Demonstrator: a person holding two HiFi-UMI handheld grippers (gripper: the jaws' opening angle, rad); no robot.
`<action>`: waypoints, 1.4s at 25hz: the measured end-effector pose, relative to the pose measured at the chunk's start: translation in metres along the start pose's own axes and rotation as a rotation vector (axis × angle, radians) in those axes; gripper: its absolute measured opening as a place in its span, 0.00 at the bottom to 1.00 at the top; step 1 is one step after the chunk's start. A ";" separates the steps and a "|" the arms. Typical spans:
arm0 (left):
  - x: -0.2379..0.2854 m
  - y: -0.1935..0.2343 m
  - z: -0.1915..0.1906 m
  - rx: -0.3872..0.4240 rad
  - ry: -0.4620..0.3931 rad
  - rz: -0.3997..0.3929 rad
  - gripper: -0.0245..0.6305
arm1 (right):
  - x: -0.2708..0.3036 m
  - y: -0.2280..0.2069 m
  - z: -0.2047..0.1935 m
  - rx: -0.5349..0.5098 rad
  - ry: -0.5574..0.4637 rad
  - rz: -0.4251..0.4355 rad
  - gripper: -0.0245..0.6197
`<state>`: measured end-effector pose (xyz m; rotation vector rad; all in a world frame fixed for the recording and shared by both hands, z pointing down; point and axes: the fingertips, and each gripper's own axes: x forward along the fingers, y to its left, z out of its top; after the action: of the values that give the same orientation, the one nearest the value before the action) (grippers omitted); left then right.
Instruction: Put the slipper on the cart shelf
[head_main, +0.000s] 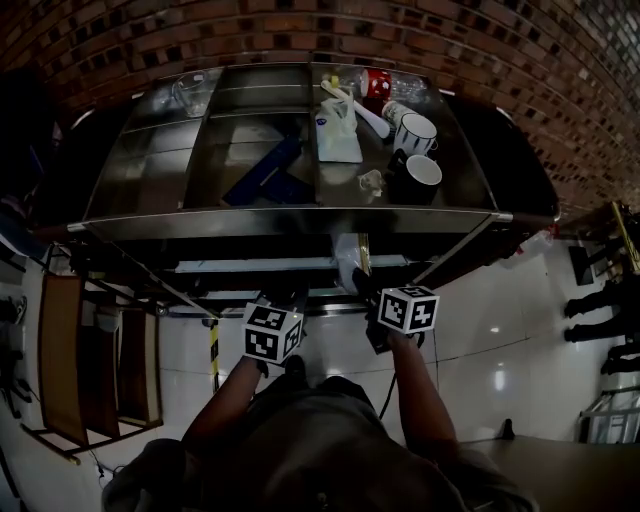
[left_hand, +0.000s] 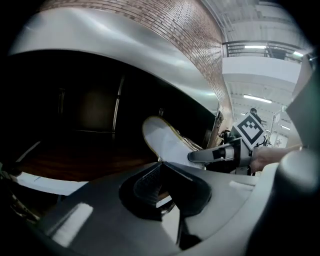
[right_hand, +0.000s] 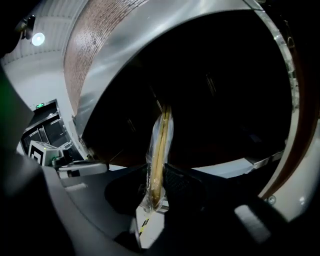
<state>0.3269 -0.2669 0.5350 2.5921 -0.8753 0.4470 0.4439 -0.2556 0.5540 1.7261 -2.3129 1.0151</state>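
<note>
The slipper (head_main: 347, 262) is pale with a yellow edge and wrapped in clear plastic. My right gripper (head_main: 360, 287) is shut on its heel end and holds it at the front of the cart's lower shelf (head_main: 250, 266). In the right gripper view the slipper (right_hand: 159, 150) stands edge-on between the pads, its toe pointing into the dark shelf space. From the left gripper view I see the slipper's sole (left_hand: 165, 140) with a right gripper finger (left_hand: 215, 155) on it. My left gripper (head_main: 272, 303) hovers just left of it, and its jaws (left_hand: 160, 165) are shut with nothing between them.
The cart's steel top (head_main: 150, 170) carries two mugs (head_main: 415, 132), a white bag (head_main: 338, 135), a blue object (head_main: 268, 172), a glass bowl (head_main: 190, 90) and a red can (head_main: 378, 85). A wooden frame (head_main: 90, 360) stands on the floor at left. A brick wall is behind the cart.
</note>
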 end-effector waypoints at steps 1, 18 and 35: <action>0.001 0.003 0.000 0.000 0.003 -0.001 0.05 | 0.007 0.000 0.003 0.002 -0.006 -0.007 0.14; 0.013 0.017 0.009 -0.001 0.009 -0.003 0.05 | 0.064 -0.028 0.011 0.071 -0.043 -0.101 0.15; 0.021 0.021 0.018 0.010 0.000 -0.010 0.05 | 0.064 -0.037 0.015 -0.053 -0.060 -0.175 0.48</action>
<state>0.3325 -0.3008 0.5326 2.6048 -0.8621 0.4497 0.4580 -0.3221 0.5873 1.9224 -2.1547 0.8750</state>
